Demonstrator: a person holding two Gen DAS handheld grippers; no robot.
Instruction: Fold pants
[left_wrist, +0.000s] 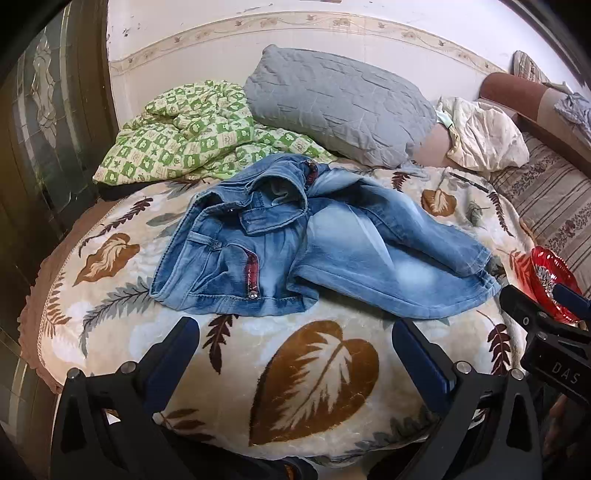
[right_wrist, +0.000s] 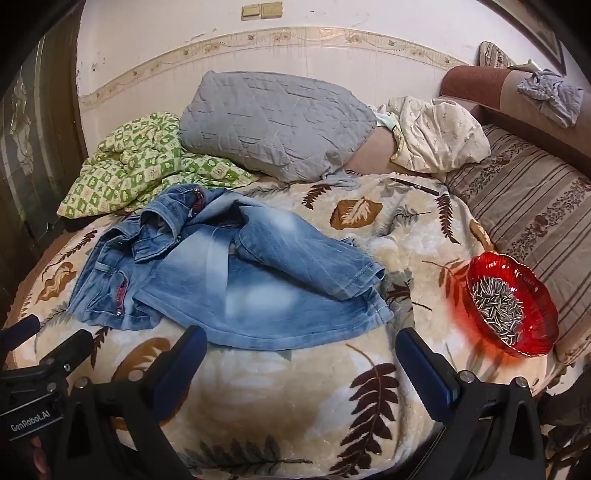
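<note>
Where writing can be read, we find "DAS" on the right gripper (left_wrist: 532, 306) as it juts into the left view, and "GenRobot.AI" on the left gripper (right_wrist: 55, 332) in the right view. We hold both grippers with fingers spread wide and nothing between them, hovering over the leaf-print blanket (left_wrist: 314, 376) near its front edge. Between our fingers and the jeans (left_wrist: 314, 251) lies a strip of bare blanket. Ahead of the left gripper sits the rumpled waistband, with a red-trimmed pocket; ahead of the right gripper lie the two legs, one crossed loosely over the other, faded pale down the middle, with the hems off to its right. Beyond the hems, farther right, a red bowl (right_wrist: 513, 302) of seeds sits near the blanket's edge, apart from the denim. Behind the jeans a green checked quilt (left_wrist: 192, 136) touches the waistband, and a grey pillow (left_wrist: 340, 103) leans beyond it.
</note>
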